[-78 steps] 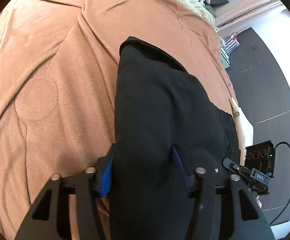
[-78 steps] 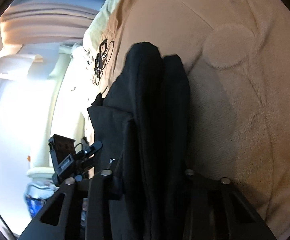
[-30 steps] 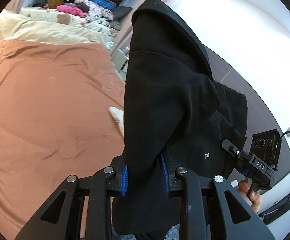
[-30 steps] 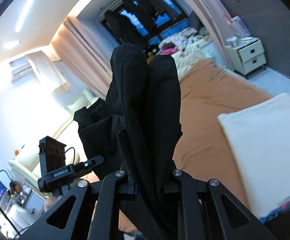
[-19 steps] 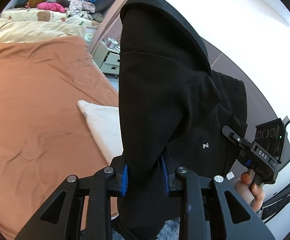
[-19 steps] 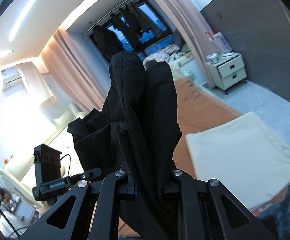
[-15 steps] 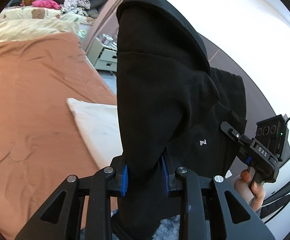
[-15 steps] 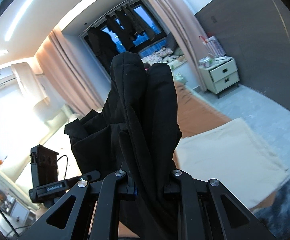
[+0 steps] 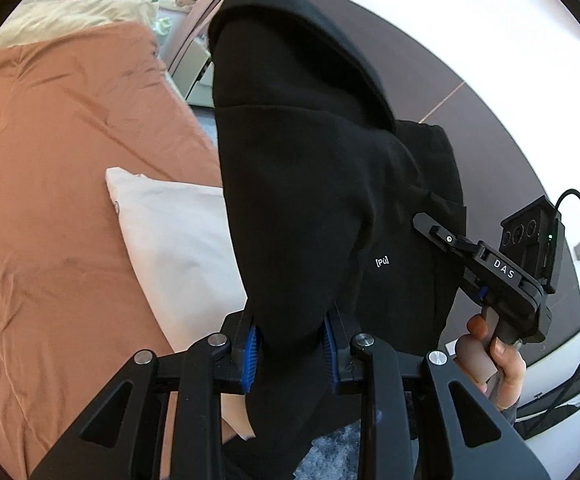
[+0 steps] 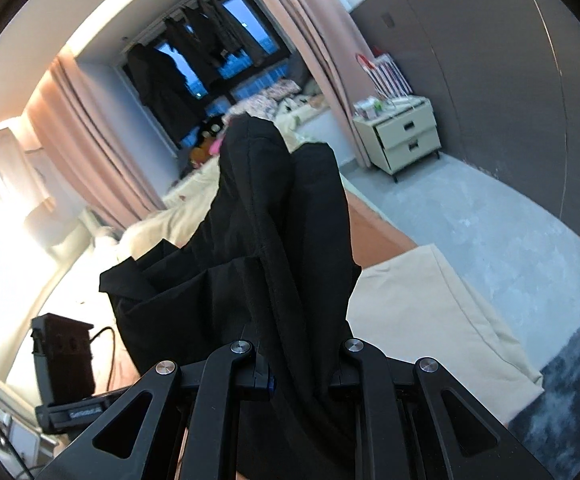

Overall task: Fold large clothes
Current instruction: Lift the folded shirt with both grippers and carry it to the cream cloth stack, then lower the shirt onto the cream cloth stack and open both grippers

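Note:
A folded black garment [image 9: 313, 184] with a small white logo hangs in the air beside the bed, bunched upward in both wrist views. My left gripper [image 9: 290, 350] is shut on its lower edge between the blue pads. My right gripper [image 10: 299, 372] is shut on another part of the same black garment [image 10: 274, 248]. The right gripper also shows in the left wrist view [image 9: 501, 280], held in a hand, close on the right. The left gripper's body shows in the right wrist view [image 10: 66, 364] at lower left.
The bed with a brown blanket [image 9: 50, 200] lies to the left, a cream pillow [image 9: 178, 248] at its near edge. The same cream pillow [image 10: 429, 312] shows right of the garment. A cream nightstand [image 10: 401, 132] stands by a dark grey wall. Grey floor [image 10: 481, 216] is on the right.
Both grippers have lifted the black garment off the brown blanket and swung it toward the pillow and the bed's edge. Both stay shut on it.

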The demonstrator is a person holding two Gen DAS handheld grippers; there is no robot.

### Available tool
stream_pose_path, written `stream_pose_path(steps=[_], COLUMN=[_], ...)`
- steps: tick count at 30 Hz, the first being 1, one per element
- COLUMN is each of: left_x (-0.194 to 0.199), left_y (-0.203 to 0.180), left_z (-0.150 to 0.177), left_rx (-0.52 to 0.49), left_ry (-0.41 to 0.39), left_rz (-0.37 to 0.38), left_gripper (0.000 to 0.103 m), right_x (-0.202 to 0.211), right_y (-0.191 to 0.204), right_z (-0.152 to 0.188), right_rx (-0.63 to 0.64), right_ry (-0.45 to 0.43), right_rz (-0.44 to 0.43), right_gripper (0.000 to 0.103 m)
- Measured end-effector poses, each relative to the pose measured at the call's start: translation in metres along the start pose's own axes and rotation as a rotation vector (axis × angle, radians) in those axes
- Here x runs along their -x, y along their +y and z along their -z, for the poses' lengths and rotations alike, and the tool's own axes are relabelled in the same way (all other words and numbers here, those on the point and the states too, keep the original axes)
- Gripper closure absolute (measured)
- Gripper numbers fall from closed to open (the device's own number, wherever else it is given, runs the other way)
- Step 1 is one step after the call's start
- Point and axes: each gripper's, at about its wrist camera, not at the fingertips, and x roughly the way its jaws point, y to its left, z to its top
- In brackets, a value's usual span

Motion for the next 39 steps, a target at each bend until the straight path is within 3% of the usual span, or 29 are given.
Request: stream_pose_path(steps=[9, 11, 12, 14, 15, 16, 18, 19, 21, 28, 38, 39], left_x=[-0.062, -0.08, -0.086, -0.106, -0.111, -0.116, -0.121, -0.124, -0.122, -0.105, -0.113, -0.111], left_y=[0.049, 0.06, 0.06, 0.074, 0.079, 0.084, 0.095, 0.099, 0.095, 0.098, 0.091, 0.089], left_z=[-0.017, -0.017, -0.002, 0.0, 0.0, -0.001, -0.001, -0.003, 0.0, 0.02, 0.028, 0.031], left_rx=[0.041, 0.034, 0.026, 0.031, 0.04, 0.049, 0.072, 0.078, 0.062, 0.057, 0.024, 0.021], left_ry=[0.058, 0.098, 0.124, 0.174, 0.185, 0.191, 0.187, 0.185, 0.181, 0.183, 0.201, 0.201], left_rz=[-0.06, -0.098, -0.111, -0.133, -0.145, -0.154, -0.129, -0.109, -0.104, -0.109, -0.058, -0.061], left_gripper=[0.075, 0.075, 0.074, 0.071, 0.067, 0.059, 0.048, 0.04, 0.033, 0.032, 0.032, 0.035], right_x=[-0.083, -0.101, -0.106, -0.102, -0.095, -0.083, -0.061, -0.048, -0.021, 0.043, 0.013, 0.007], right_y=[-0.03, -0.042, -0.048, -0.066, -0.071, -0.077, -0.081, -0.083, -0.089, -0.117, -0.15, -0.151], right_z=[-0.005, -0.004, -0.003, 0.004, 0.008, 0.014, 0.025, 0.032, 0.049, 0.126, 0.195, 0.197], right_rx=[-0.017, -0.053, -0.071, -0.122, -0.133, -0.138, -0.12, -0.112, -0.13, -0.253, -0.473, -0.484], right_ry=[0.076, 0.122, 0.142, 0.157, 0.144, 0.126, 0.099, 0.094, 0.078, 0.018, 0.106, 0.11], right_rz=[0.101, 0.177, 0.204, 0.222, 0.224, 0.234, 0.253, 0.258, 0.245, 0.229, 0.113, 0.102], right_gripper=[0.085, 0.073, 0.063, 0.058, 0.051, 0.036, 0.023, 0.022, 0.022, 0.012, 0.011, 0.011])
